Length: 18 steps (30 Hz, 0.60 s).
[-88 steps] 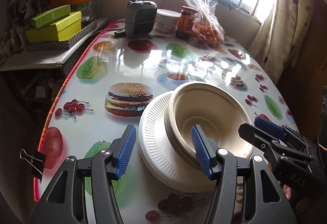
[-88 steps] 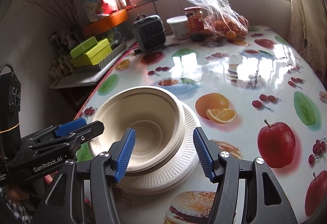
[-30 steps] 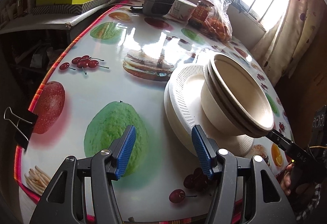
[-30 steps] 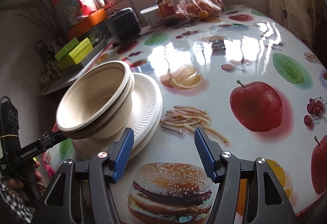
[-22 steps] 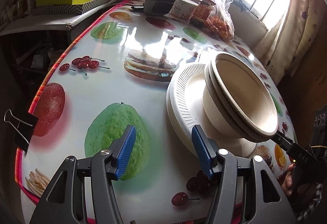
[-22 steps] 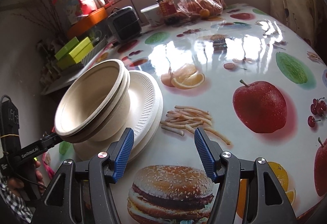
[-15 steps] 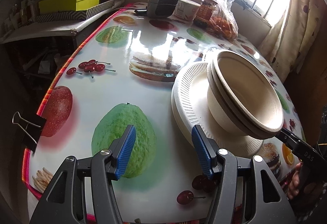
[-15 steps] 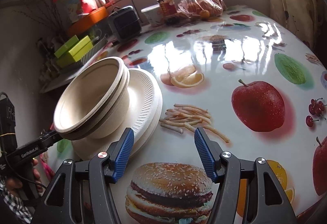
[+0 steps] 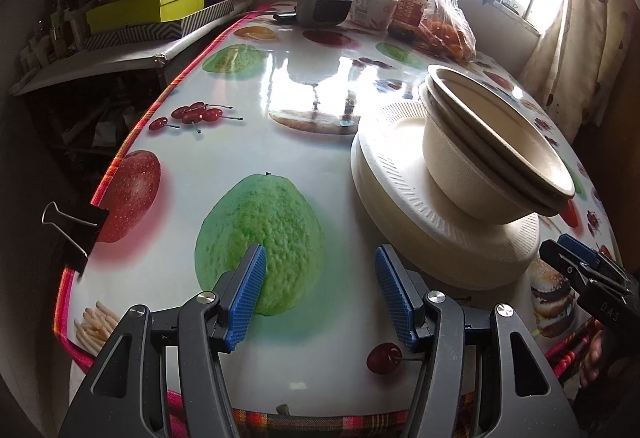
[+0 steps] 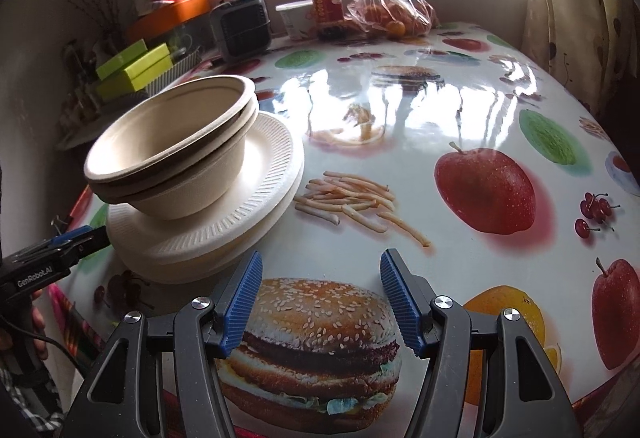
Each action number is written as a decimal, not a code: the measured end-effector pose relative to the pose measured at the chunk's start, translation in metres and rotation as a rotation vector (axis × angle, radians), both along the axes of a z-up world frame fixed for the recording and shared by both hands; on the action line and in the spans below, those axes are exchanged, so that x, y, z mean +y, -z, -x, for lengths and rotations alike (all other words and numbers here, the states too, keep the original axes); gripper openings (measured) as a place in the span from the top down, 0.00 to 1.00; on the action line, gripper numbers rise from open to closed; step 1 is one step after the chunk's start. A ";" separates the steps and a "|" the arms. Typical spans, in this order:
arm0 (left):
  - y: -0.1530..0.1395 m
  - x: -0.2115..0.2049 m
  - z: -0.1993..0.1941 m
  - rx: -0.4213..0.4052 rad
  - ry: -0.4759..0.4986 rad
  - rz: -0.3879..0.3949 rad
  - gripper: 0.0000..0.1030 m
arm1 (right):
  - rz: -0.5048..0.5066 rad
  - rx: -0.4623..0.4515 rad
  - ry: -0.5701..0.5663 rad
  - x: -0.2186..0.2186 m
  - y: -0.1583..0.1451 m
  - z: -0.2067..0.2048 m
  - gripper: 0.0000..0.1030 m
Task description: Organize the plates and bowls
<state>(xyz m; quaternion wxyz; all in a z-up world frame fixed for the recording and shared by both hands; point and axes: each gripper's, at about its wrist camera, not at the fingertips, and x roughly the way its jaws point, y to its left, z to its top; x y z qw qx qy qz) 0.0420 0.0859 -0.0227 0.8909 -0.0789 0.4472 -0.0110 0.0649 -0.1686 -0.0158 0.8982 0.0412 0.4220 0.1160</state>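
Bowls (image 10: 172, 154), two nested, sit tilted on stacked white plates (image 10: 224, 226) near the table (image 9: 304, 86) edge, off-centre toward that edge; a nudge could, I judge, tip them off or slide the stack. Left gripper (image 9: 320, 294) hovers just beside the plates, jaws wide, empty; right gripper (image 10: 322, 300) likewise gapes over the burger print. Whether the bowls are fully seated is hard to tell. The heater (image 10: 240, 26), jar (image 10: 326, 8) and bagged fruit (image 10: 384, 10) stand well apart; nothing blocks either approach.
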 end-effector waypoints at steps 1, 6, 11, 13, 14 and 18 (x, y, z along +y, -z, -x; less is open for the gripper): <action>0.001 0.000 0.001 -0.004 -0.002 -0.003 0.44 | 0.007 -0.002 -0.003 0.002 0.000 0.001 0.40; 0.001 -0.003 0.002 -0.006 -0.005 -0.024 0.44 | 0.035 -0.010 -0.020 0.009 0.001 0.003 0.36; 0.002 -0.007 0.002 -0.009 -0.008 -0.051 0.44 | 0.064 -0.016 -0.032 0.015 0.003 0.005 0.29; 0.002 -0.007 0.002 -0.010 -0.009 -0.058 0.44 | 0.073 -0.019 -0.034 0.017 0.004 0.005 0.28; 0.002 -0.008 0.002 -0.011 -0.010 -0.060 0.44 | 0.075 -0.019 -0.034 0.017 0.004 0.005 0.28; 0.003 -0.008 0.003 -0.015 -0.010 -0.068 0.44 | 0.079 -0.021 -0.035 0.019 0.004 0.006 0.26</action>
